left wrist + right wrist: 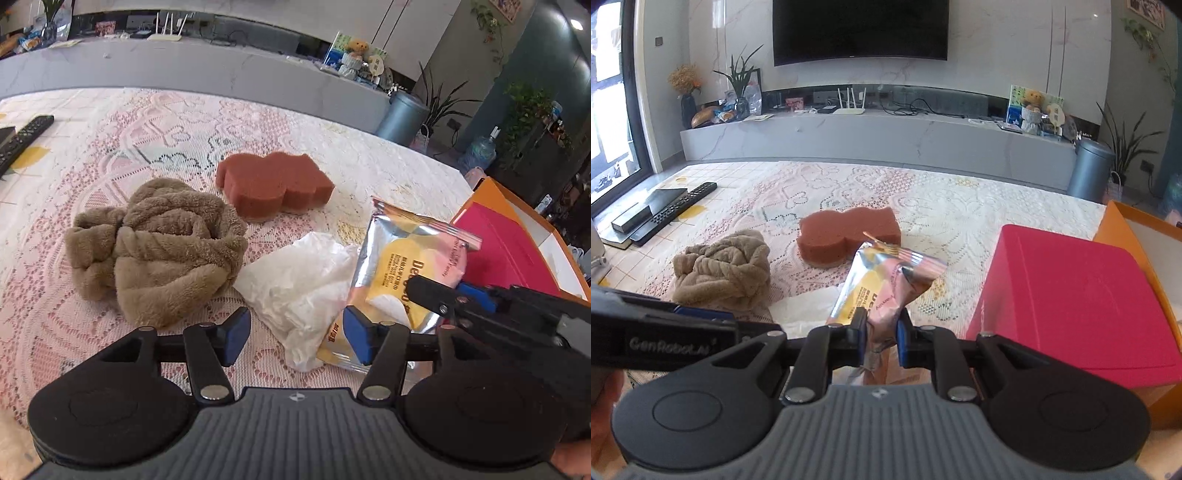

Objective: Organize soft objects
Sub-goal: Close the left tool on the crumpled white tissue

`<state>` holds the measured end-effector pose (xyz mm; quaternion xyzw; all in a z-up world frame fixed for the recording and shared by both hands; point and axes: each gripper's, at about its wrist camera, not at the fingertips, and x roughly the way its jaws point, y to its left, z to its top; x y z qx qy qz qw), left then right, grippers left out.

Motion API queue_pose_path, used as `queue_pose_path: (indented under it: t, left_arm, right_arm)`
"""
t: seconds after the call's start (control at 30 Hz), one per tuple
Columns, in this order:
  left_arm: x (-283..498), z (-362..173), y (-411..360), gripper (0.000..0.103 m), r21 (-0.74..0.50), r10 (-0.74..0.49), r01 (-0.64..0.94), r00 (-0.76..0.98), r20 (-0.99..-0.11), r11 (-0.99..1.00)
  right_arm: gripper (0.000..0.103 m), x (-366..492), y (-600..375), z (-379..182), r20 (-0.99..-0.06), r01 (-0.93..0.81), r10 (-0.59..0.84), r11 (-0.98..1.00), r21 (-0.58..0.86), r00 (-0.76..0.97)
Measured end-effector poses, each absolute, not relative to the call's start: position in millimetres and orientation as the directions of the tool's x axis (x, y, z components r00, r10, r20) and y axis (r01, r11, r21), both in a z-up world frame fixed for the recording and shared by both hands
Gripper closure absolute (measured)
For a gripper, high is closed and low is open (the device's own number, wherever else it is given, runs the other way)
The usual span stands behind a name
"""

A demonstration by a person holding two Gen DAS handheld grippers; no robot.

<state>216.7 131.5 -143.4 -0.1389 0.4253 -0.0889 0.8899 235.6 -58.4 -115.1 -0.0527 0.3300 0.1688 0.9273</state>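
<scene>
Foil snack packet [886,288], silver with yellow and pink print, is sitting clamped in the jaws of our right gripper [881,338], its lower end crumpled between the blue pads and its top tilting up above the lace-covered surface [960,206]. We are holding our left gripper [293,334] with its jaws standing apart and nothing gripped between them, hovering over a crumpled white plastic bag [299,284] that is lying just beside the packet. We are seeing a brown fleece towel [155,247] lying bunched up to the left of the bag, and a reddish-brown sponge [275,184] with a wavy outline resting behind both, apart from them. We are noticing a pink bin [1071,295] standing to the right, in front of an orange box [1123,221]. Two remote controls [683,203] are lying at the far left edge, well apart from the soft things.
</scene>
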Motion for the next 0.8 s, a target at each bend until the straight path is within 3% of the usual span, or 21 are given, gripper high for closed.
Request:
queue_pose_path:
  t: [0.23, 0.33, 0.4, 0.53, 0.63, 0.8]
  left_arm:
    - [234.2, -162.8, 125.0, 0.035, -0.328, -0.272, 0.012, 0.589, -0.761, 0.944]
    - [235.3, -169.5, 120.4, 0.043, -0.307, -0.264, 0.025, 0.579, -0.771, 0.951]
    - [234.1, -168.8, 116.2, 0.054, -0.295, -0.271, 0.056, 0.587, -0.763, 0.954]
    - [235.5, -169.8, 110.4, 0.058, -0.271, -0.263, 0.079, 0.596, -0.759, 0.959]
    - [235.9, -170.3, 108.4, 0.075, -0.271, -0.273, 0.097, 0.598, -0.754, 0.958]
    - [229.4, -164.6, 102.3, 0.084, -0.228, -0.244, 0.109, 0.634, -0.734, 0.968]
  right_arm:
    - [0.089, 232.1, -56.4, -118.8, -0.613, -0.360, 0.274, 0.933, -0.019, 0.741]
    - [0.089, 232.6, -56.2, -119.2, -0.612, -0.358, 0.274, 0.933, -0.016, 0.742]
    - [0.089, 233.2, -56.2, -119.6, -0.612, -0.356, 0.274, 0.935, -0.012, 0.742]
    - [0.089, 233.3, -55.4, -119.7, -0.611, -0.352, 0.273, 0.936, -0.010, 0.743]
    - [0.089, 233.9, -55.5, -119.8, -0.611, -0.351, 0.276, 0.936, -0.004, 0.742]
    - [0.089, 234.9, -56.7, -118.9, -0.611, -0.350, 0.283, 0.937, 0.010, 0.739]
